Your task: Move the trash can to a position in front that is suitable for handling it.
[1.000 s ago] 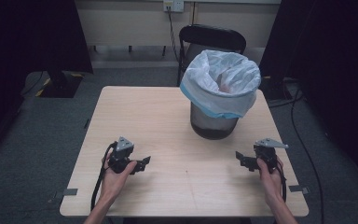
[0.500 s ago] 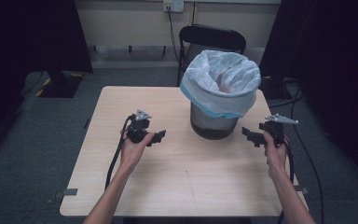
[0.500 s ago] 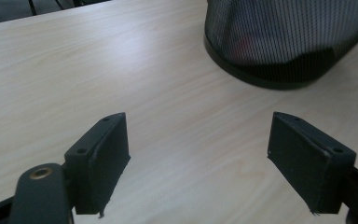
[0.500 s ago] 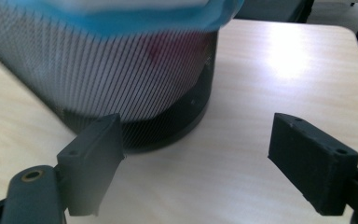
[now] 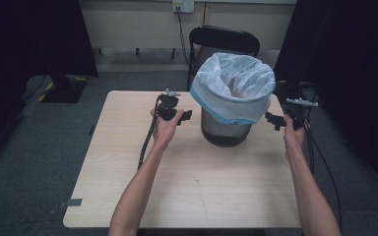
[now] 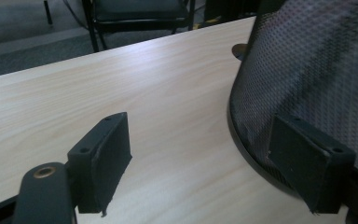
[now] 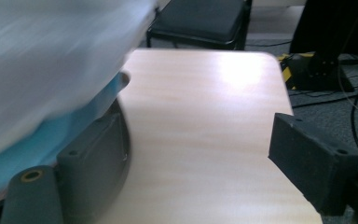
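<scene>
Grey carpet runs around a pale wooden table [image 5: 128,147], with a black folding chair [image 5: 224,39] behind its far edge and dark curtains on both sides. On the far half of the table stands a mesh bin [image 5: 225,132] lined with a white bag [image 5: 234,81], whose blue hem folds down over the rim.

Both hands flank the bin. The left gripper [image 5: 186,116] sits just beside the bin's left wall; its jaws gape wide with nothing between them, and they have just been closing a little. In the left gripper view one jaw lies against the dark mesh [image 6: 307,70]. The right gripper [image 5: 272,120] is near the bag's hem on the other side, jaws spread wide and empty, bare table showing between them in the right gripper view.

The bin looks light and tall, so an uneven push from one side would probably tip or slide it. A jaw could also snag the loose bag [image 7: 42,60] and pull it off the rim.

Room is generous in front of the bin. The right gripper works close to the table's right edge, where its cable hangs.
</scene>
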The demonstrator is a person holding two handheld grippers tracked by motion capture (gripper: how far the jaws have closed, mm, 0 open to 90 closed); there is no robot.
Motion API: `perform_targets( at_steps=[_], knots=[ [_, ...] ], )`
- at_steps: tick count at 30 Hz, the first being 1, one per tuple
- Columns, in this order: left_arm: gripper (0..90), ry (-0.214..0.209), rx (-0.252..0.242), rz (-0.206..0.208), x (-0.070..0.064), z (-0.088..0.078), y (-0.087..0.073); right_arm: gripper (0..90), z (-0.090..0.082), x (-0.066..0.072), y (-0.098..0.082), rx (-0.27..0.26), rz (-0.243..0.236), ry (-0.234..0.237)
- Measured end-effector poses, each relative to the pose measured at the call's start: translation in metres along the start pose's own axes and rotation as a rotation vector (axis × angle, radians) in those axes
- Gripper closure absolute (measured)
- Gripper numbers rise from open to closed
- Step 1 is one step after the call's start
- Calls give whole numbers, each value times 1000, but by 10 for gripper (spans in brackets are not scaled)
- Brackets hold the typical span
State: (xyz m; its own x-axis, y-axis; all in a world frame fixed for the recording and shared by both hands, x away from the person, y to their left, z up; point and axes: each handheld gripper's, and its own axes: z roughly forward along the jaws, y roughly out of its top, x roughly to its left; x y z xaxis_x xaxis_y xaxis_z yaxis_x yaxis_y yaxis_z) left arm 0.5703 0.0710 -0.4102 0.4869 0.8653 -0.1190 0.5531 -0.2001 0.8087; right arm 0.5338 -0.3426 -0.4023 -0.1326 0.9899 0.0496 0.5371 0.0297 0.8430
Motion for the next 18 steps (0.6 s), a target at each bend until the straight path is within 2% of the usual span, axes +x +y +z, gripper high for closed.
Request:
perform_targets(
  at_steps=[1,2,4,5,6,9,10,11,12,13,14,15,16,18],
  knots=[
    [216,-1,-3,4,-2,3,3,164,5,-3,5,-15,3,-38],
    [216,3,-7,5,-4,5,6,170,9,-4,8,-1,-4,-41],
    [216,12,-22,-18,-4,14,16,170,13,-7,13,-20,35,-54],
    [215,12,-22,-18,-4,14,16,171,15,-8,16,-27,61,-54],
    [211,27,-12,-19,-4,17,19,171,18,-8,18,-32,85,-41],
    [206,50,-12,-66,-4,26,27,165,23,-6,22,-20,74,-37],
    [204,21,-15,-72,-5,29,31,165,25,-4,23,-21,56,-33],
    [223,17,-14,-66,-7,31,33,172,29,0,24,-23,43,-21],
    [223,30,-19,-62,-9,32,36,172,29,0,24,-23,43,-21],
    [253,40,-22,-30,-10,33,38,176,30,4,26,-48,70,29],
    [261,31,-27,-38,-11,34,38,186,30,6,26,-59,71,43],
    [272,31,-27,-38,-11,34,38,237,31,9,27,-58,55,46],
    [272,23,-31,-43,-11,34,38,237,31,9,27,-58,55,46],
    [322,-4,-26,-51,-9,34,37,316,30,12,26,-67,49,65]
  ],
)
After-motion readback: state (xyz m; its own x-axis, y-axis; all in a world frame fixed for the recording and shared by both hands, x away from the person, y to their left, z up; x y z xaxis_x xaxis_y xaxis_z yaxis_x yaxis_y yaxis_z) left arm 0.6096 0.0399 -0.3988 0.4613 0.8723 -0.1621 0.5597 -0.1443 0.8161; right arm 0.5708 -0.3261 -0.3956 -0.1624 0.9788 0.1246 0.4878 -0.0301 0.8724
